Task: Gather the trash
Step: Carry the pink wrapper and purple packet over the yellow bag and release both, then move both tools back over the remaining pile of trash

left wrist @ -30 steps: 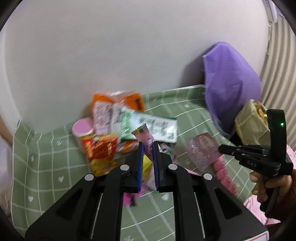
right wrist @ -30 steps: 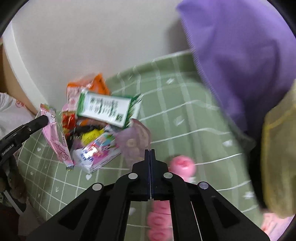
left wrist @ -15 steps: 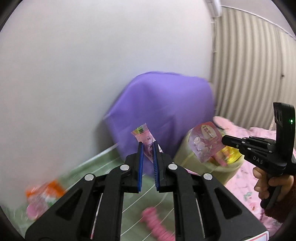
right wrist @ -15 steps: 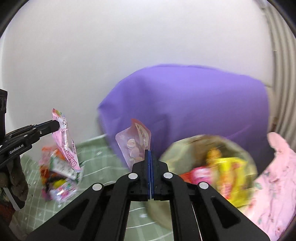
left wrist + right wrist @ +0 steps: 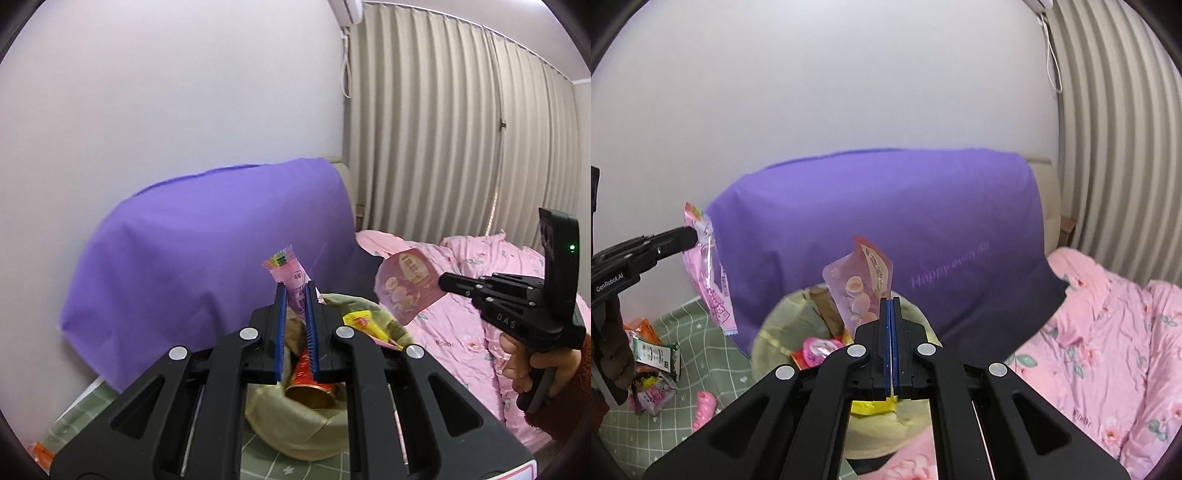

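My left gripper (image 5: 295, 291) is shut on a long pink wrapper (image 5: 290, 275), held above a yellowish trash bag (image 5: 295, 428) with wrappers inside. In the right wrist view the same wrapper (image 5: 709, 269) hangs from the left gripper (image 5: 687, 233), left of the bag (image 5: 775, 332). My right gripper (image 5: 891, 301) is shut on a pink snack pouch (image 5: 860, 284) over the bag's mouth; it also shows in the left wrist view (image 5: 441, 282) holding the pouch (image 5: 404, 286) just right of the bag.
A purple pillow (image 5: 886, 229) stands behind the bag against the white wall. A pink floral quilt (image 5: 1108, 350) lies to the right. More wrappers (image 5: 650, 362) and a pink toy (image 5: 701, 410) lie on the green checked sheet (image 5: 698, 347) at left.
Both grippers have swung from the wrapper pile on the green sheet to the right, carrying their wrappers, and now sit over the trash bag.
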